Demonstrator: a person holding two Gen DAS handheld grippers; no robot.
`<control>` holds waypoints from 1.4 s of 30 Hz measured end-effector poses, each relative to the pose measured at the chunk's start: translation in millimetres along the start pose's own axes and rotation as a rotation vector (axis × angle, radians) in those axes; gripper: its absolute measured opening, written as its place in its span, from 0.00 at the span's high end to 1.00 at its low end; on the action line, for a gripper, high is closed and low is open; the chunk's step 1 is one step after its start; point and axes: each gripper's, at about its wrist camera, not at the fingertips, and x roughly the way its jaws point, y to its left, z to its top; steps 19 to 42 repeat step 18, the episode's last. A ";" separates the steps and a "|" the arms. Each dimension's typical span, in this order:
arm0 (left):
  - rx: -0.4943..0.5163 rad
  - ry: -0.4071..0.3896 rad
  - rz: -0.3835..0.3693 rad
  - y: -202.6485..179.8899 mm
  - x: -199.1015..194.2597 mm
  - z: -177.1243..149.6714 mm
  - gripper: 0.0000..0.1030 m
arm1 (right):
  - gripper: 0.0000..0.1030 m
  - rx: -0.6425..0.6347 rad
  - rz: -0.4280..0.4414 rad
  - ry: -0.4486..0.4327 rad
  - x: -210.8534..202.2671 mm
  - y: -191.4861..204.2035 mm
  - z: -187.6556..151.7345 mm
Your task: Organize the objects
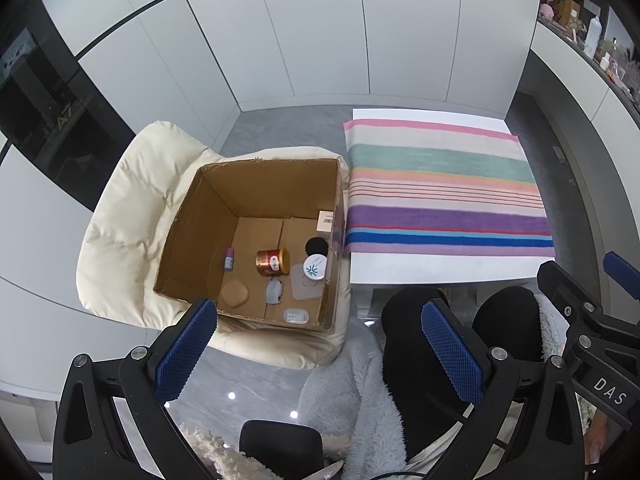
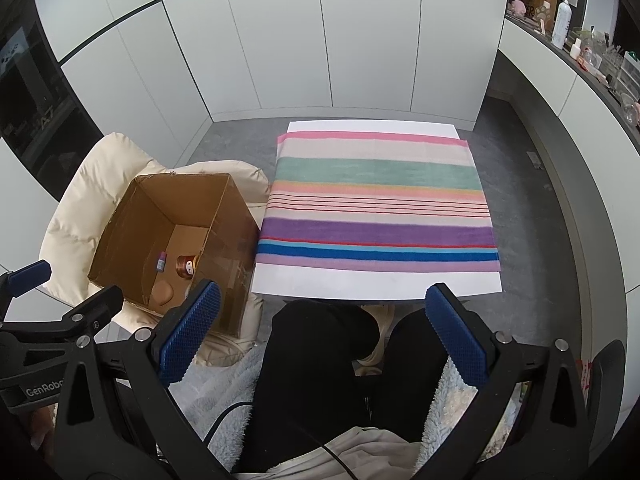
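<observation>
Both grippers sit nearest the lens: the left gripper (image 1: 318,344) and right gripper (image 2: 324,330) each hang with blue pads spread wide, holding nothing, above a person's black-clad knees (image 2: 320,344) and a fluffy pale robe (image 1: 360,392).

Ahead stands one white counter (image 2: 360,280), bare along its near edge, with one striped towel (image 2: 376,208) spread over most of its top.

Just beside the counter's left edge, one open cardboard box (image 1: 192,224) rests on a cream padded chair (image 1: 120,220). Its near right corner stands close to the counter's near left corner.

On the box floor the left wrist view shows eight things. One red and gold can (image 1: 273,262) lies on its side near the middle. One flat clear square lid or tray (image 1: 306,286) lies by the right wall, a white round lid with a teal mark (image 1: 315,267) overlapping it, a black round thing (image 1: 317,246) behind that. One tan pad (image 1: 235,294) lies near the front wall, one clear small bottle (image 1: 274,291) beside it, one small clear case (image 1: 295,315) at the front right corner, one small purple tube (image 1: 228,259) by the left wall.

From the right wrist the box's near wall hides all but the can, tube and pad.
</observation>
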 end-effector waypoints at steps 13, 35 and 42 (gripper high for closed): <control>-0.004 -0.012 0.012 1.1 -0.8 -0.2 0.00 | 0.00 0.001 0.003 0.014 3.7 0.1 -2.2; -0.011 -0.004 -0.011 4.0 1.4 1.0 0.00 | 0.00 0.000 0.003 0.016 5.1 0.1 -2.5; -0.011 -0.004 -0.011 4.0 1.4 1.0 0.00 | 0.00 0.000 0.003 0.016 5.1 0.1 -2.5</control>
